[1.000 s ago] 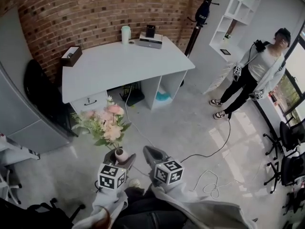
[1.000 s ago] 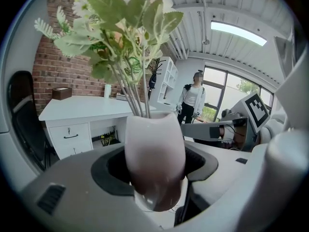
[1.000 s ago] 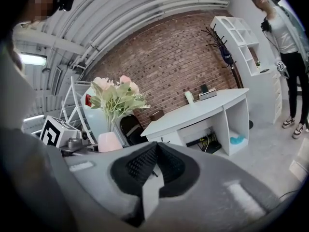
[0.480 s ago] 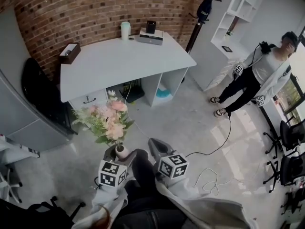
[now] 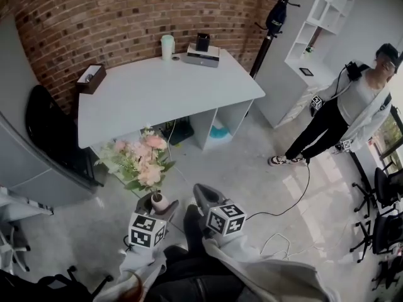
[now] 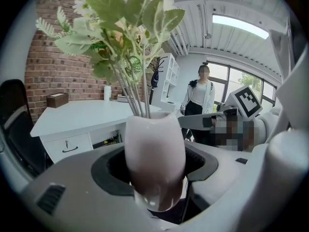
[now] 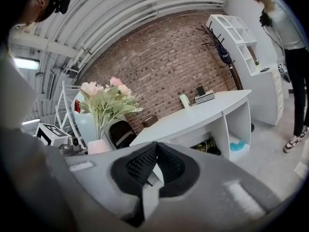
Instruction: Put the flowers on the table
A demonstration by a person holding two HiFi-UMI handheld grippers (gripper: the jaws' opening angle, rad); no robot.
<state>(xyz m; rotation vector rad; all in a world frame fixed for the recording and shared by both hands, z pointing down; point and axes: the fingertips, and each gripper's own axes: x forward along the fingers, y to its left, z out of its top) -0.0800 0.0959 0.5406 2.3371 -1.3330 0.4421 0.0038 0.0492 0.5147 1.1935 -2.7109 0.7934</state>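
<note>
So, big stuff first: brick wall [image 5: 126, 17] runs across the back, and grey floor [image 5: 252, 175] fills most of the head view. White worktop [image 5: 157, 96] stands against the wall, w/ a drawer [image 6: 67, 146] at its left end & open compartments [image 5: 233, 115] underneath. White shelf unit [image 5: 315, 17] is at far right, w/ a coat stand [image 5: 277, 17] btwn it & the worktop. Person [image 5: 352, 106] in pale top & dark trousers stands on the floor, well right of the worktop. Black chair [image 5: 47, 131] sits beside the worktop's left end.

Flowers [image 5: 141, 162], pink blooms w/ green leaves, are not on the worktop. They hang over the floor just in front of its left half, stems upright in a small white vase [image 6: 154, 153]. L claw [image 5: 157, 206] is clamped on the vase, one jaw each side of its body, pads against it. R claw [image 5: 203, 197] is just beside it to the right, jaws together w/ nothing btwn them, pointing toward the worktop.

Small bits on the worktop:
- brown box [image 5: 90, 78] at the left back corner
- grey box [image 5: 203, 55] near the back middle, w/ a black item [image 5: 202, 41] on top
- pale cup [image 5: 167, 46] just left of the grey box

Blue thing [image 5: 218, 131] lies in one compartment below. Thin cable [image 5: 283, 200] trails over the floor from near the person toward the R claw.
</note>
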